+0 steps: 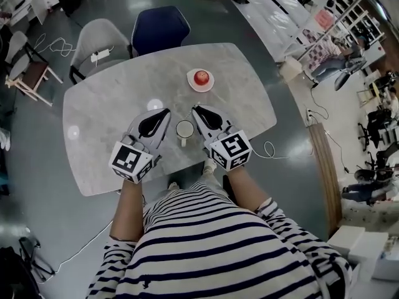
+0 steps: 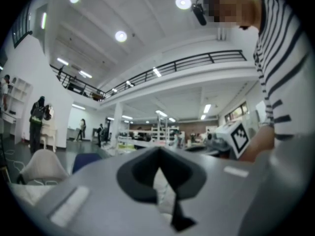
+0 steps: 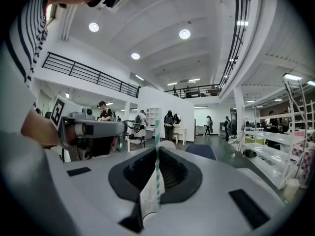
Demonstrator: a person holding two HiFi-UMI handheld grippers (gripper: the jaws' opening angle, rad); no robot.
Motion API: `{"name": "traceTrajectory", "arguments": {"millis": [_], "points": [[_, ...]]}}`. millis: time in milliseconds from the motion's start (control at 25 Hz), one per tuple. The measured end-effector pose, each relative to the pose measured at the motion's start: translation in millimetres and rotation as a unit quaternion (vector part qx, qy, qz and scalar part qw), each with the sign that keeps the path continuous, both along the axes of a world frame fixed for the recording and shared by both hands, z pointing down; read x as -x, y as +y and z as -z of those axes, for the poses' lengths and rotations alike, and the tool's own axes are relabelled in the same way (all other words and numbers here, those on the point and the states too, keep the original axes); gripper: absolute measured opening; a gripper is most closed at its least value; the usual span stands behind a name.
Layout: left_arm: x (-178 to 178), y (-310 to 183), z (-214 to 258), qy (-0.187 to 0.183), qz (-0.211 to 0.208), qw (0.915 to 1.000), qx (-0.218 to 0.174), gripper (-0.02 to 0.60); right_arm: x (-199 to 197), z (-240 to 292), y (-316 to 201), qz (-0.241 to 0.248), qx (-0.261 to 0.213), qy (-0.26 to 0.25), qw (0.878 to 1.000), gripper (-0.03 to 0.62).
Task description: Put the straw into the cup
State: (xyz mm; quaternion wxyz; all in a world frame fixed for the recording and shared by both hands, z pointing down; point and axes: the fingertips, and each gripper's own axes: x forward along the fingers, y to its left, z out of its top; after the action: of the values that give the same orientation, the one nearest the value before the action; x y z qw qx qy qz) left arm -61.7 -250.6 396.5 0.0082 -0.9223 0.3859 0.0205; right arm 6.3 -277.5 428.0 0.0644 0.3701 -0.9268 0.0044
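Two claws are flanking the cup on the desk, right claw clamping a striped straw, left claw pinching white paper.

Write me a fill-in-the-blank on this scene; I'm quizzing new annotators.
The right gripper pinches a striped ____.
The cup stands on the ____.
The red apple lies on a ____.
Missing words: straw; table; plate.

We read no legible text, brand or number in any view. The gripper cubes carry only black-and-white square marker patterns.
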Motion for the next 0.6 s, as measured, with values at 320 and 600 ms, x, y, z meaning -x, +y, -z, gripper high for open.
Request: {"name": "traceTrajectory", "arguments": {"millis": [320,600], "points": [[-1.3,-17.4,-7.9,-0.004,-0.001,0.9999,0.010,0.006,4.7,-54.2,-19.6,0.009,0.053,0.028,0.998,0.025],[1.9,-20.8,-13.8,-0.006,-0.003,0.9999,0.016,0.006,3.5,-92.7,-23.5,0.006,0.093,0.052,0.994,0.025]]}}
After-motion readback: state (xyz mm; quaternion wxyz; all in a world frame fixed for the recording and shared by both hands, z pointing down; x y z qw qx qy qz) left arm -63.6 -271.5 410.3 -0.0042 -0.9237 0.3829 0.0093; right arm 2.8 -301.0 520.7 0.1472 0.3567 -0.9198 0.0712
